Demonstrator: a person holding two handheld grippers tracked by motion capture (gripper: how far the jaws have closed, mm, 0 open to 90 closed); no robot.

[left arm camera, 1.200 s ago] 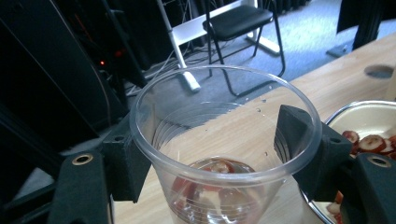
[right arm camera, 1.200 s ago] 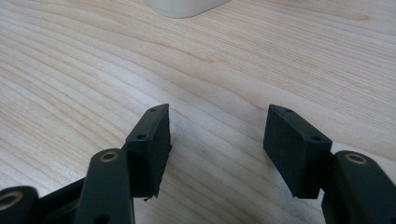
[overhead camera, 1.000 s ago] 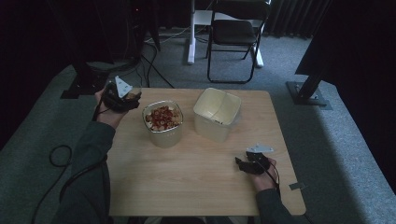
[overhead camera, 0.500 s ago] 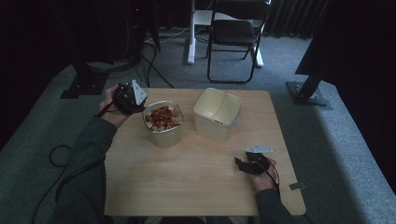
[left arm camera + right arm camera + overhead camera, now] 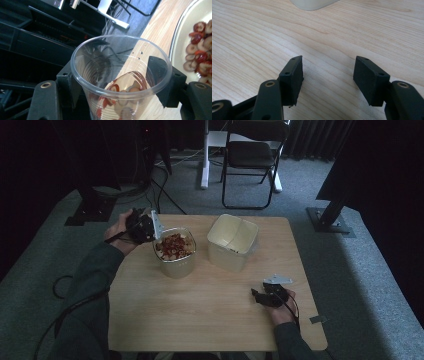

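Observation:
My left gripper (image 5: 142, 226) is shut on a clear plastic cup (image 5: 120, 75) with a few red and pale fruit pieces at its bottom. It hovers at the left rim of a square tub (image 5: 174, 251) full of the same red and pale pieces (image 5: 200, 42). An empty cream tub (image 5: 233, 241) stands to the right of the full one. Near the table's right front, my right gripper (image 5: 261, 296) rests low over the wood, open, with nothing between its jaws (image 5: 327, 75).
The wooden table (image 5: 200, 310) has bare room in front of the tubs. Behind it stand a black folding chair (image 5: 252, 155), a white desk leg (image 5: 205, 155) and dark stands with cables on grey carpet. A small grey tag (image 5: 318, 319) lies at the table's right front corner.
My left gripper has moved right with the cup, from the table's left edge to the rim of the full tub. The right gripper has stayed put.

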